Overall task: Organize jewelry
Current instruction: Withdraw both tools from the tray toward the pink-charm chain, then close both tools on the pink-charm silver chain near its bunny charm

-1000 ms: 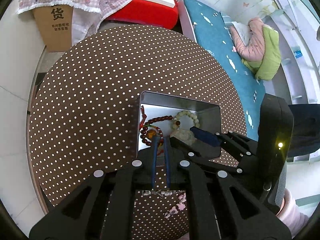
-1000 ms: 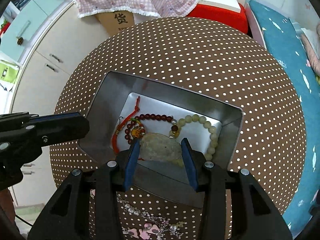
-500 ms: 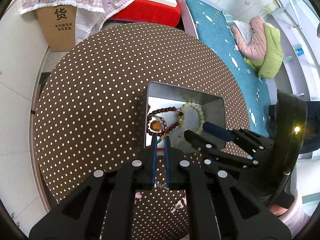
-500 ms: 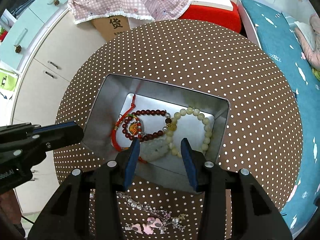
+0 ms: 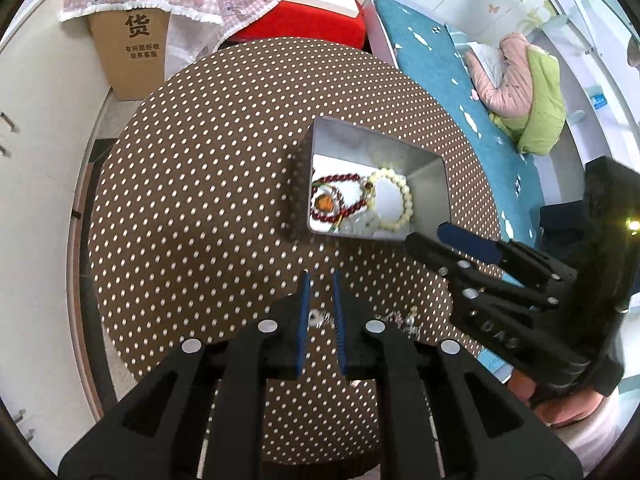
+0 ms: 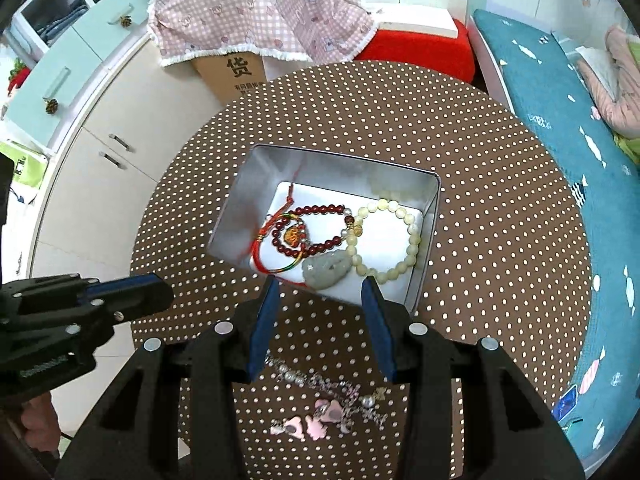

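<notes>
**Jewelry sorting: three pieces boxed, one chain left on the table**

Left side. Your left gripper (image 5: 320, 280) points down at the dotted tablecloth (image 5: 192, 200). Its jaws have just been opening a little and now stand a narrow gap apart, with nothing between them. Just behind its fingertips, glimpsed through the gap, lies part of the silver chain (image 5: 320, 317).

Centre. The metal tin (image 6: 256, 196) sits beyond the fingertips of both grippers. Inside it lie the dark red bead bracelet (image 6: 320, 210), a red cord bracelet (image 6: 260, 256) with an orange charm, the pale green pendant (image 6: 326, 266), and the cream bead bracelet (image 6: 412, 240), all touching or overlapping on the tin floor. These pieces count as stowed.

Right side. Your right gripper (image 6: 320, 292) hovers over the near rim of the tin, fingers moderately apart and holding nothing. Behind its fingertips, toward you, the silver chain (image 6: 320, 382) with pink charms (image 6: 316, 426) lies loose on the cloth, outside the tin.

Progress. By these views the task is well advanced. The chain is the only piece seen outside the tin; it remains to be lifted and placed with the others.
</notes>
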Demonstrator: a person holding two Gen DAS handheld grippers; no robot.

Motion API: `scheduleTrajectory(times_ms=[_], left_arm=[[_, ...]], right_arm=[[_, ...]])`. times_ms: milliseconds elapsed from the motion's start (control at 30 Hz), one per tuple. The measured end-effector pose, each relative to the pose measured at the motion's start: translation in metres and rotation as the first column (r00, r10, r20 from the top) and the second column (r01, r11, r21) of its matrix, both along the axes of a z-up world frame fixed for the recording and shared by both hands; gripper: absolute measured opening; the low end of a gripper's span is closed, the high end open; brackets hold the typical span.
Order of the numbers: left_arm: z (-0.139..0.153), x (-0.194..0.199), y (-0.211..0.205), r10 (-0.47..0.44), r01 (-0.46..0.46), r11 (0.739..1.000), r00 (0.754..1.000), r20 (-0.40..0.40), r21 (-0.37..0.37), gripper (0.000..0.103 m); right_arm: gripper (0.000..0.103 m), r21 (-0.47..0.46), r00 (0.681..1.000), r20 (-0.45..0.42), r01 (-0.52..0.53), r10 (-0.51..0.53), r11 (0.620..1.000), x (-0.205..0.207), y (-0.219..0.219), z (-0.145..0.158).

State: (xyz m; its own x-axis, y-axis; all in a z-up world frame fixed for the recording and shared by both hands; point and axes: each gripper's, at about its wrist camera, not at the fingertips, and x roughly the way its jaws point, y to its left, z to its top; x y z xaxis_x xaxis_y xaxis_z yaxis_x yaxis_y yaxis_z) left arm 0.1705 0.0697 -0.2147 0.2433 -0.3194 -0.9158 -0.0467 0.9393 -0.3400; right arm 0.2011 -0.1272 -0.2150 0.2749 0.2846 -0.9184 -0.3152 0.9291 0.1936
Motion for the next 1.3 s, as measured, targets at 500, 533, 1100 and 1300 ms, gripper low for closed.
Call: scheduleTrajectory(times_ms=[500,533,1100,1300], left_arm=[[-0.051,-0.053,-0.001,-0.049,0.055,0.998,0.99,-0.134,0.038,0.028],[-0.055,-0.055,-0.002,-0.054,0.061,0.997,0.989,-0.141,0.047,0.028],[-0.096,-0.055,-0.013,-0.057,0.074,0.992,0.985,-0.161,0.1,0.01],[-0.099,-0.053,-0.011,-0.042,0.056,0.994,0.988,-0.148,0.096,0.01]], right_arm=[[0.041,-0.01,0.997,-0.078,-0.031,0.03,0.999,-0.053,0.01,-0.024],[0.041,-0.012,0.996,-0.083,-0.031,0.03,0.999,-0.055,0.01,-0.025],[0.041,-0.019,0.988,-0.139,-0.073,0.069,0.997,-0.074,0.02,-0.044],[0.041,-0.002,0.985,-0.154,-0.082,0.081,0.997,-0.073,0.021,-0.047]])
